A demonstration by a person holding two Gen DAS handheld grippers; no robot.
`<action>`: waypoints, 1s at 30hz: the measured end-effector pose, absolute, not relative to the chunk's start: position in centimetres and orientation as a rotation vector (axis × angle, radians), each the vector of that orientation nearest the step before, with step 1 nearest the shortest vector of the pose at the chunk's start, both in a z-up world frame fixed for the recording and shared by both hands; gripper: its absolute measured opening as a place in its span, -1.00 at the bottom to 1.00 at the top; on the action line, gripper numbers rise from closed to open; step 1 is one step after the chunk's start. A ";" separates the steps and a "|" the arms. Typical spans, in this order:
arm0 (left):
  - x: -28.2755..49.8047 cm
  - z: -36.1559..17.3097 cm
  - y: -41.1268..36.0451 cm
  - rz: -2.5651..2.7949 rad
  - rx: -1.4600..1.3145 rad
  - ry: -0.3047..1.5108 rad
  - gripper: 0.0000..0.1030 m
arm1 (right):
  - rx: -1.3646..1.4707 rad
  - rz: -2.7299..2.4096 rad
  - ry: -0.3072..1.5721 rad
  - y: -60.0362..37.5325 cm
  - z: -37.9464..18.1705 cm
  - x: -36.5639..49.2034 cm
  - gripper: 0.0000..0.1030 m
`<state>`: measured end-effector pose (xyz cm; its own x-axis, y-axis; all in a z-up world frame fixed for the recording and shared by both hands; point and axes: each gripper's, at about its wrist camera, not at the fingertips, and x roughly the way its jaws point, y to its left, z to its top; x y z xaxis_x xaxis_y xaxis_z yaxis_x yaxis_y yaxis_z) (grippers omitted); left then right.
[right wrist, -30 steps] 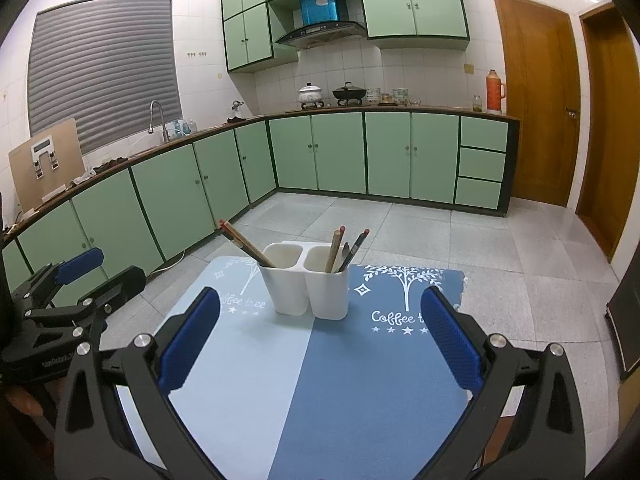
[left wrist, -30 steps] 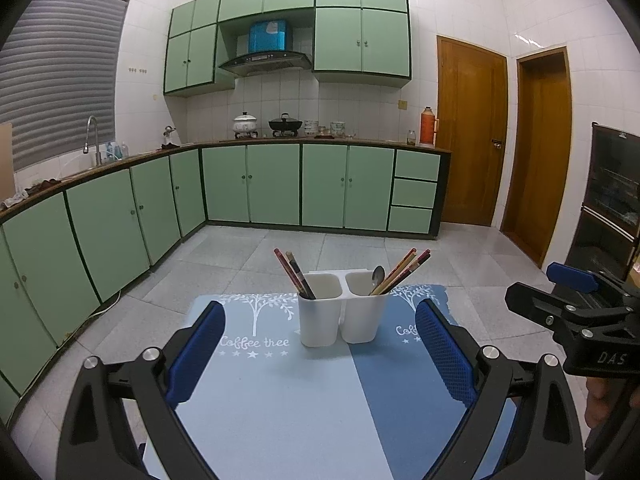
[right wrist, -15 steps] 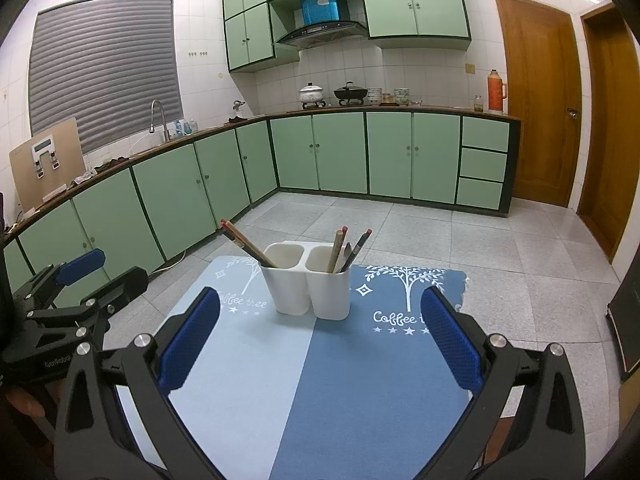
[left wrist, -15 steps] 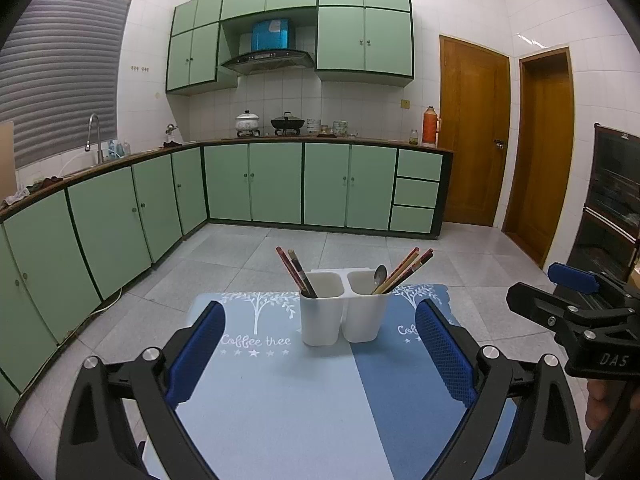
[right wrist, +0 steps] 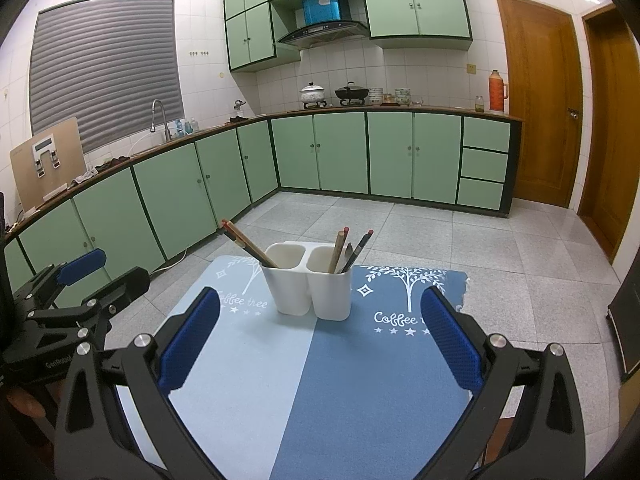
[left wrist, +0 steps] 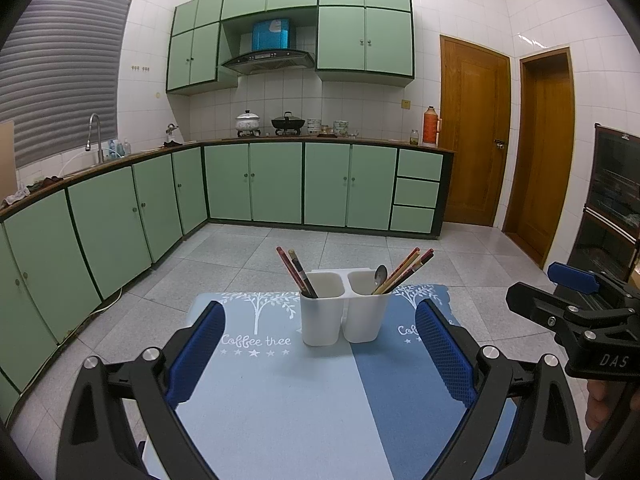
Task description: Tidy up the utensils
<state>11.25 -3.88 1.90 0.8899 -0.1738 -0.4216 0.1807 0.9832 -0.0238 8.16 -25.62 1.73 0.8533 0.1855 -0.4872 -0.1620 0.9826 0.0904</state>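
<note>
Straight ahead of both hand-held grippers, a white two-compartment utensil holder [left wrist: 345, 307] is seen standing upright on the blue two-tone mat [left wrist: 280, 400] that covers the desk. Both are held back from it, well apart, with bare mat between. The left hand-held gripper [left wrist: 320, 356] is spread wide and holds nothing; the right hand-held gripper [right wrist: 320, 344] is likewise released and empty.

Seen from the left hand-held gripper, a pair of red-tipped chopsticks [left wrist: 295, 272] leans away to the left in the compartment on its side, while a metal spoon [left wrist: 379, 276] and more chopsticks [left wrist: 406, 270] lean to the right in the far compartment.

The mixed compartment is judged to be the one needing sorting. For a clean pick, one utensil should be approached from above along its lean, and the pads closed on the exposed upper shaft only, clear of its neighbours. The holder looks light and top-heavy, so it could be steadied at its wall by the other hand-held gripper. A slanted pull is likely to tip it or drag other sticks out.
</note>
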 end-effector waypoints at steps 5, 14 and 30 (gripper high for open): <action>11.2 1.9 -3.8 -0.183 0.014 0.436 0.82 | 0.046 0.184 0.517 -25.5 1.7 8.1 0.89; 11.2 1.8 -3.8 -0.183 0.014 0.437 0.82 | 0.045 0.185 0.520 -25.3 1.6 8.1 0.89; 11.3 1.5 -3.5 -0.184 0.010 0.446 0.82 | 0.045 0.184 0.525 -24.7 1.1 7.9 0.89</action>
